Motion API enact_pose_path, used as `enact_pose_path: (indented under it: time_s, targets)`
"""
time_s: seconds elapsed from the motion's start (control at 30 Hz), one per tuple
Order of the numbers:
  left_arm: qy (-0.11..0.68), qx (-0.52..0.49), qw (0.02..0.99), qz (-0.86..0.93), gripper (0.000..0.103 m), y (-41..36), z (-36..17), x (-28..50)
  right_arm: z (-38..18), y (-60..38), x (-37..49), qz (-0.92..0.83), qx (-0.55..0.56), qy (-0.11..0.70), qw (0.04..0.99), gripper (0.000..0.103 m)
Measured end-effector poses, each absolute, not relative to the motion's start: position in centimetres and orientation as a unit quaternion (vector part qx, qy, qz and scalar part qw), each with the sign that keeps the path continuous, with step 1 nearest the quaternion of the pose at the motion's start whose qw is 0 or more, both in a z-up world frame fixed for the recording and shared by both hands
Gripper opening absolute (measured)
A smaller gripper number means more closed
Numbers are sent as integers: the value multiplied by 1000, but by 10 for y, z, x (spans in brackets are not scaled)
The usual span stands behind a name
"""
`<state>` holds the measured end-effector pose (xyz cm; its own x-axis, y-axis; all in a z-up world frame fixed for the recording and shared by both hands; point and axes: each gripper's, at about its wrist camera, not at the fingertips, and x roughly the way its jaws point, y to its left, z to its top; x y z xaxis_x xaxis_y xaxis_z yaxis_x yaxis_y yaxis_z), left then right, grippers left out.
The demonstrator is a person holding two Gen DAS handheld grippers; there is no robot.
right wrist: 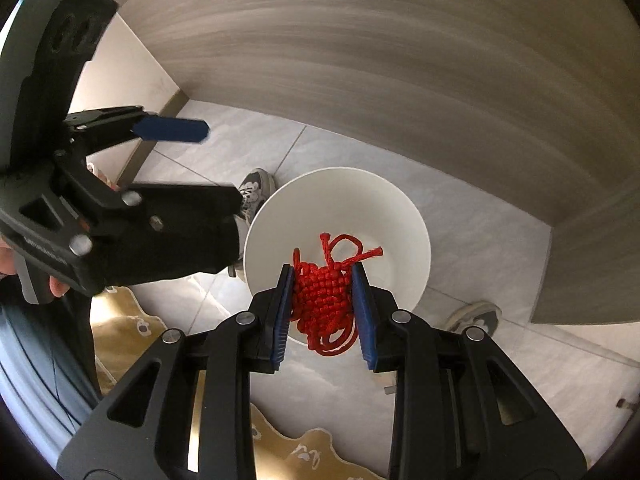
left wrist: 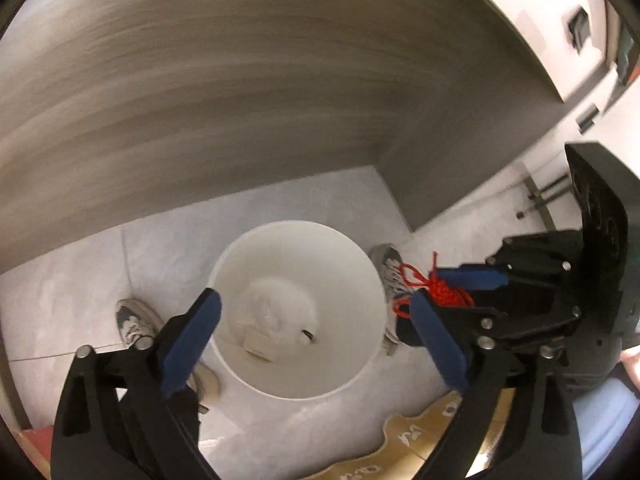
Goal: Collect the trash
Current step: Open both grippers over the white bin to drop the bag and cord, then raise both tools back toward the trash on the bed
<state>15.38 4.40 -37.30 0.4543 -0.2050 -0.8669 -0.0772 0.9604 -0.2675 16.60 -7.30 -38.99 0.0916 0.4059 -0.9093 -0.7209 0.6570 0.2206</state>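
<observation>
A white round bin (left wrist: 352, 272) stands on the grey tile floor, seen from above. Crumpled white wrapping (left wrist: 276, 304) and a small pale box (left wrist: 260, 344) lie at its bottom. My left gripper (left wrist: 314, 298) hangs open over the bin's mouth, with nothing between its blue pads. My right gripper (right wrist: 323, 270) is shut on a red knotted cord (right wrist: 324, 300), whose loose ends stick out above the pads. It hovers over the bin (right wrist: 400, 208). In the left wrist view the cord (left wrist: 444, 292) and right gripper (left wrist: 452, 292) sit just right of the bin's rim. The left gripper (right wrist: 223, 165) shows at the left of the right wrist view.
A tall wood-grain panel (left wrist: 240, 100) rises right behind the bin. A person's shoes (left wrist: 134, 320) (left wrist: 390, 268) stand on either side of it. A gold patterned rug (left wrist: 420, 440) lies on the near side of the bin. Metal furniture legs stand at the far right.
</observation>
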Motion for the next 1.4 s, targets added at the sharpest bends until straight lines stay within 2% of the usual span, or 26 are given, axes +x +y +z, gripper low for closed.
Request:
enact_pose_path:
  time_s: [0.37,0.43,0.47,0.5,0.57,0.67,0.93,1.1,1.4]
  targets:
    - [489,-139,861,35,97,71,-355,138,-408,-56,175,394,-158,568,705,30]
    - [486,-143,861,41,97,74,-354,137,-407,-56,177,389,-158,566,709,46]
    - [485,-144,861,42,97,76,-353,137,-405,-57,178,385,-157,563,714,67]
    - [484,-146,862,42,97,76,-352,138,-403,-57,178,381,-156,558,720,75]
    - [481,-144,864,39,97,76,-347,138,-401,-58,180,376,-152,555,726,77]
    - [478,-137,867,30,97,75,-343,134,-397,-64,184,360,-144,553,738,86]
    - [438,-151,886,27,97,68,-299,106,-348,-91,176,357,-78,535,762,89]
    - [407,-152,900,27,97,61,-261,77,-291,-113,149,379,-39,488,785,96]
    - [343,-104,933,36,97,39,-165,53,-173,-145,108,398,-20,384,833,98]
